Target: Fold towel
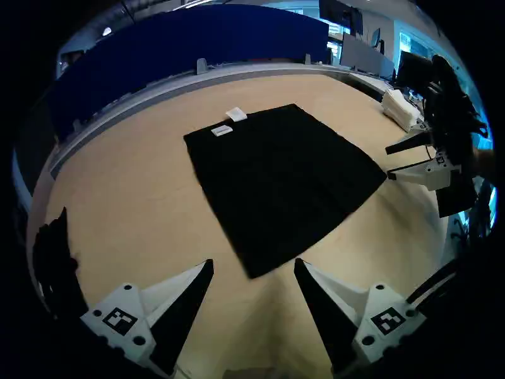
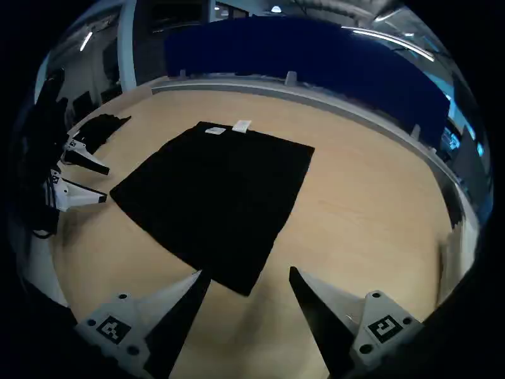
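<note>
**Left gripper view and right gripper view: open jaws poised at two corners of a flat towel**

The left gripper (image 1: 252, 262) hangs with its jaws apart and empty. One corner of the black towel (image 1: 281, 180) lies just ahead of the gap between them. The right gripper (image 2: 248, 271) is likewise spread wide and holds nothing, with another corner of the towel between its fingertips. The towel lies spread flat on the wooden table (image 1: 139, 189) and appears unfolded. Two white labels (image 1: 236, 114) sit at its edge farthest from the jaws.

The step in hand is judged to be the first grasp. To do it well, each gripper should come down over its own corner and slide one finger under the cloth so that it pinches a single layer. Both should close at the same level before lifting. Carrying the corners forward together toward the labelled edge should keep the fold line straight.

No container can be made out, and the towel rests directly on the table. A white stack (image 1: 401, 107) sits well beyond the right-hand jaw, and what it is made of cannot be told.
</note>
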The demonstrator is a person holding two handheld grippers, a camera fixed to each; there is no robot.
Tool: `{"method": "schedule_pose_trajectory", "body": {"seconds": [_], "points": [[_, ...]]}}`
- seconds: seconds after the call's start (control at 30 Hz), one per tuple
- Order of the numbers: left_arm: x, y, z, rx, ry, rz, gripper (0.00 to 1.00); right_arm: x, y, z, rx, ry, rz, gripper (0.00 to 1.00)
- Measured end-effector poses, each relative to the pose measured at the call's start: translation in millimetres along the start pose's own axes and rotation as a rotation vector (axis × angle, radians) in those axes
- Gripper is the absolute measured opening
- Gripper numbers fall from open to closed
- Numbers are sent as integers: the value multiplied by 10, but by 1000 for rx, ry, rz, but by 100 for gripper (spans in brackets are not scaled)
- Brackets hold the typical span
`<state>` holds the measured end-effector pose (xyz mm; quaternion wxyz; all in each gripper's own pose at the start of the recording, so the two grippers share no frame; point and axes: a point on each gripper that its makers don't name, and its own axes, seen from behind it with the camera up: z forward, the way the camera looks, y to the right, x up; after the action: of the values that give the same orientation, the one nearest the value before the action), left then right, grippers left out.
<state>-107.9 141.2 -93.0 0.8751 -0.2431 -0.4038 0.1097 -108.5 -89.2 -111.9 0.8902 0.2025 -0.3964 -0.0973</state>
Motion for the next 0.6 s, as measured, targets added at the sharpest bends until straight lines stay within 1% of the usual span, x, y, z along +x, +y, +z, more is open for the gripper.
{"method": "schedule_pose_trajectory", "body": {"seconds": [0.1,0.2,0.37,0.5,0.6], "points": [[-32,22,46,-16,-21,-2,95,-58,-15,29,4,-16,-6,94],[-40,14,84,-18,-33,-3,94,-111,-27,53,12,-32,-8,90],[-41,49,125,-33,-49,-3,93,-157,-51,81,26,-47,6,84],[-65,87,133,-48,-64,2,85,-170,-49,93,28,-49,10,78],[-104,100,151,-51,-76,15,77,-186,-56,98,35,-52,5,71]]}}
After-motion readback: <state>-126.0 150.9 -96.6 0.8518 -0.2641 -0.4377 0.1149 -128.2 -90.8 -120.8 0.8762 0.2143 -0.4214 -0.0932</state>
